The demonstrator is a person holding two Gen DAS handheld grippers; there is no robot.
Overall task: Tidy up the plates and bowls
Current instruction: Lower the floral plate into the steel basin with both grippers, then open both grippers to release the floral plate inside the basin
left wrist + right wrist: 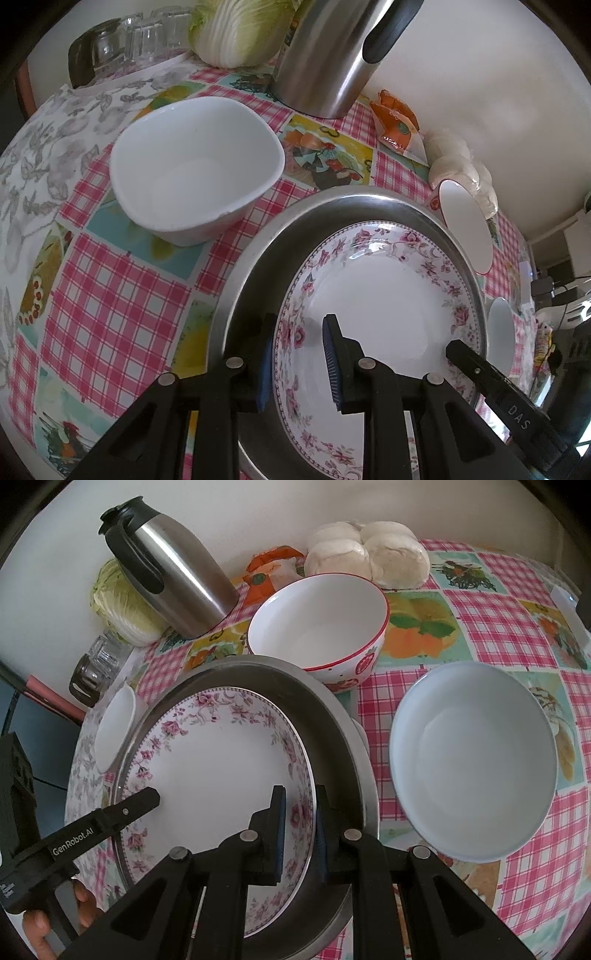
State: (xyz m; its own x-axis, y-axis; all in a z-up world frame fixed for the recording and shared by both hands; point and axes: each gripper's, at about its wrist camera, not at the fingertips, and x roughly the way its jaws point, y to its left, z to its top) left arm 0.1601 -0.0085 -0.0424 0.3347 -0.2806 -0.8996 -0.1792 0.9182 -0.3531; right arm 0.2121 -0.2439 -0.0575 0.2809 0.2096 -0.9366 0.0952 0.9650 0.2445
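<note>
A floral-rimmed plate (pixel 388 295) lies inside a round steel tray (pixel 251 266). My left gripper (pixel 299 362) straddles the plate's near-left rim, with a gap between its pads. My right gripper (pixel 300 834) straddles the plate's (pixel 221 760) near-right rim inside the tray (pixel 332 716), its pads close on either side of the rim. A white bowl (pixel 192 166) stands left of the tray. A red-rimmed bowl (pixel 317 624) stands behind the tray, and a pale blue bowl (pixel 472 768) stands to its right.
A steel thermos jug (pixel 325 55) and a cabbage (pixel 240 33) stand at the back by the wall. Glass cups (pixel 140 40) are at the far left. An orange packet (pixel 397 122) and bagged white buns (pixel 365 550) lie near the wall.
</note>
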